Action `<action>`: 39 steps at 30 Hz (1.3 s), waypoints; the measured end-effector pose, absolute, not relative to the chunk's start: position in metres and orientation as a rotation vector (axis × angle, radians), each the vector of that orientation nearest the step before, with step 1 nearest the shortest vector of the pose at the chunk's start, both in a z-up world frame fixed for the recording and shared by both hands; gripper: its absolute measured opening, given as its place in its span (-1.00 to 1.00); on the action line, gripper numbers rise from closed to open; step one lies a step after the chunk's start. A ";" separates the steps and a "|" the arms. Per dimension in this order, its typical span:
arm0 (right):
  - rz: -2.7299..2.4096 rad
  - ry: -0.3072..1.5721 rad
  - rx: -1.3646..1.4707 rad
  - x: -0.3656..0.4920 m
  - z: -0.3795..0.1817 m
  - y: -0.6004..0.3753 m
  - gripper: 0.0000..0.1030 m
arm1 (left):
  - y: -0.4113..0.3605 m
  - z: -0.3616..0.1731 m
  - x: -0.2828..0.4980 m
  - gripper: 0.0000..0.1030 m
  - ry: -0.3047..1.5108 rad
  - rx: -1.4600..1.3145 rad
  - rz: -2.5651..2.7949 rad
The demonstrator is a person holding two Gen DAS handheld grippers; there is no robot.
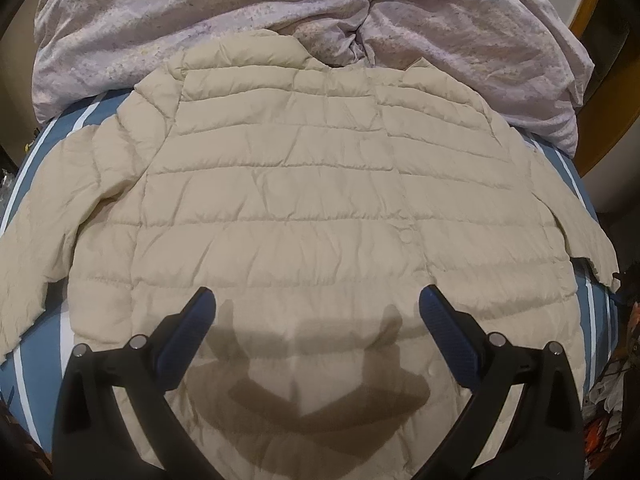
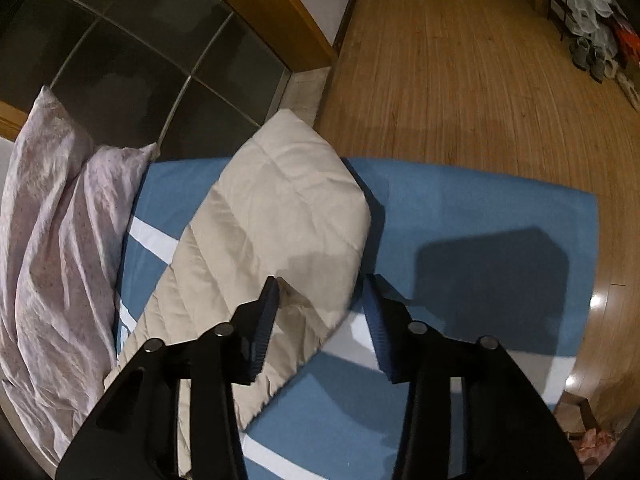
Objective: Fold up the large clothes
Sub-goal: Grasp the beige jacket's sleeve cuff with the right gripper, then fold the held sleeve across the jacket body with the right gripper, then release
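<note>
A beige quilted puffer jacket (image 1: 312, 184) lies spread flat on the bed, collar at the far side and both sleeves out to the sides. My left gripper (image 1: 317, 291) hovers over the jacket's lower body with its jaws wide open and nothing between them; its shadow falls on the fabric. In the right wrist view one beige sleeve (image 2: 280, 208) runs diagonally across the sheet. My right gripper (image 2: 322, 280) points down at the sleeve's near part, jaws partly apart. The sleeve's edge lies between the blue pads, and I see neither pad pressing on it.
The bed has a blue sheet with white stripes (image 2: 460, 208). A crumpled lilac quilt (image 1: 200, 20) is bunched beyond the collar and also shows as the lilac quilt (image 2: 52, 220) beside the sleeve. Wooden floor (image 2: 460, 60) with shoes (image 2: 592, 56) lies past the bed edge.
</note>
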State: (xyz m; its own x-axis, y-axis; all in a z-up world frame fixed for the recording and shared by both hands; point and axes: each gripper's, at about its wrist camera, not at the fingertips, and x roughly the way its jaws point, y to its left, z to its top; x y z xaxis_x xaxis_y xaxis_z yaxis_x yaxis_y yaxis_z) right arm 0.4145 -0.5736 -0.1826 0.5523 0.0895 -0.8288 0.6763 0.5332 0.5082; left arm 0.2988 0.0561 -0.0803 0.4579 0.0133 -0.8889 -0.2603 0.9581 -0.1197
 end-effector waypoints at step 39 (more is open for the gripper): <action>0.726 1.077 0.377 0.449 -0.115 -0.172 -0.90 | 0.088 -0.080 0.360 0.75 1.016 -0.687 0.060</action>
